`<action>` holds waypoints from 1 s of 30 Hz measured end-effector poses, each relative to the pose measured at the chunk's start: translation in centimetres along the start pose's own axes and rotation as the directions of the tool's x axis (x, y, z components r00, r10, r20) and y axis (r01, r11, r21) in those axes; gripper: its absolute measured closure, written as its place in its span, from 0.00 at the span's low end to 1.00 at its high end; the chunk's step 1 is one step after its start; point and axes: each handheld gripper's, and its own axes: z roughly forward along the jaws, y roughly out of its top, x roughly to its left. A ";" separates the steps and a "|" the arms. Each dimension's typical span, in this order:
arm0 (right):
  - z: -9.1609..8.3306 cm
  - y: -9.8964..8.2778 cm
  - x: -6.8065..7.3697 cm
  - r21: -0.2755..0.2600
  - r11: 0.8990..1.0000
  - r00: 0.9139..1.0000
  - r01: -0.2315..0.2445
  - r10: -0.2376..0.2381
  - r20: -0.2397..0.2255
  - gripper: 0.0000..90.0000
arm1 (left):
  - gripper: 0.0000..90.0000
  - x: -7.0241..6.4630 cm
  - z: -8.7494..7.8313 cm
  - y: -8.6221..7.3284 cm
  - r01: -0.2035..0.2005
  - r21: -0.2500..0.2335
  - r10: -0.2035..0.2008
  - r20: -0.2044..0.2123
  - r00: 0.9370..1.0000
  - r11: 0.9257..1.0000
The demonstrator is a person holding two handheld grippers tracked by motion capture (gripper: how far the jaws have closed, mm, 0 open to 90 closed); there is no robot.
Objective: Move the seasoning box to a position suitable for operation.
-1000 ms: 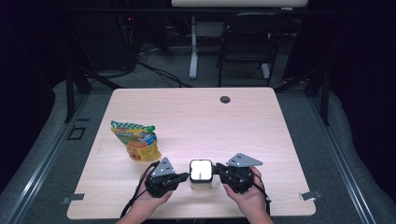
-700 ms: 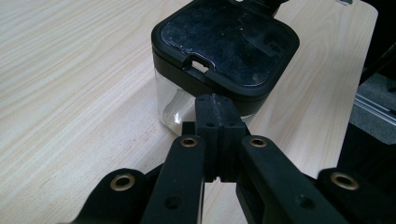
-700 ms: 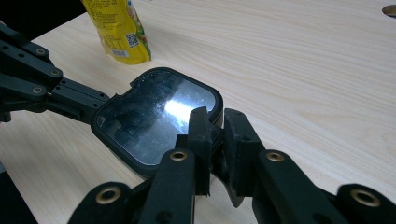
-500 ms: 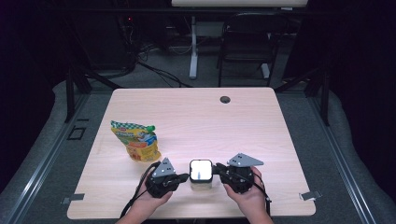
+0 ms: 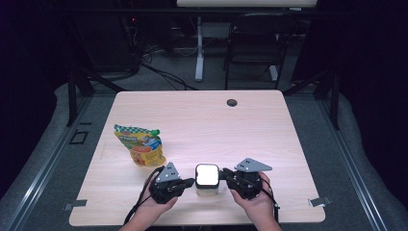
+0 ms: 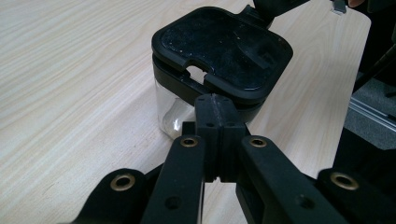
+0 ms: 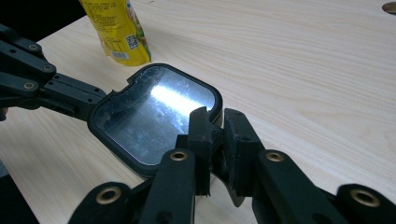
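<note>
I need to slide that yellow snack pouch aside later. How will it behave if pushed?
The yellow pouch looks like soft, crinkled film lying flat, so it would probably buckle rather than move stiffly. Probably light, it should slide easily on the smooth table and is unlikely to roll.

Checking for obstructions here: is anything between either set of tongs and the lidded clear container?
Nothing visible. The left tongs and right tongs already meet the container from opposite sides; the yellow snack pouch lies aside.
</note>
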 end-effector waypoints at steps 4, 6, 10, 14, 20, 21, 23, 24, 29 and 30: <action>0.0 0.0 0.0 -0.001 1.000 1.000 -0.001 0.001 0.000 0.91 | 1.00 0.0 0.0 0.0 -0.001 -0.001 0.001 0.000 1.000 1.000; 0.0 0.0 0.0 -0.002 1.000 1.000 -0.002 0.002 0.001 0.91 | 1.00 0.0 0.0 0.0 -0.002 -0.001 0.002 0.001 1.000 1.000; 0.0 0.0 0.0 -0.002 1.000 1.000 -0.003 0.003 0.001 0.91 | 1.00 0.0 -0.1 0.1 -0.002 -0.004 0.002 0.001 1.000 1.000; 0.0 0.0 0.0 -0.004 1.000 1.000 -0.002 0.002 0.001 0.91 | 1.00 -0.1 -0.1 0.1 -0.001 -0.008 0.001 -0.006 1.000 1.000; 0.0 -0.1 0.0 -0.005 1.000 1.000 0.000 0.000 0.002 0.91 | 1.00 -0.5 -0.1 0.3 -0.029 -0.010 0.029 0.006 1.000 1.000; 0.0 -0.1 0.0 -0.007 1.000 1.000 0.000 0.000 0.001 0.91 | 1.00 -0.5 -0.1 0.3 -0.028 -0.012 0.028 0.008 1.000 1.000; 0.0 -0.1 0.0 -0.007 1.000 1.000 0.000 0.000 0.006 0.91 | 1.00 -0.6 -0.1 0.3 -0.030 -0.013 0.030 0.007 1.000 0.999; 0.0 -0.1 0.0 -0.008 1.000 1.000 0.001 -0.001 0.005 0.91 | 1.00 -0.6 -0.1 0.3 -0.030 -0.012 0.030 0.006 1.000 0.999; -0.1 -0.1 0.0 -0.008 1.000 1.000 0.005 -0.005 0.010 0.89 | 1.00 -0.6 -0.1 0.3 -0.029 -0.013 0.029 0.005 1.000 0.999; -0.1 -0.1 0.0 -0.009 1.000 1.000 0.007 -0.007 0.012 0.88 | 1.00 -0.6 -0.1 0.3 -0.029 -0.013 0.029 0.005 1.000 0.999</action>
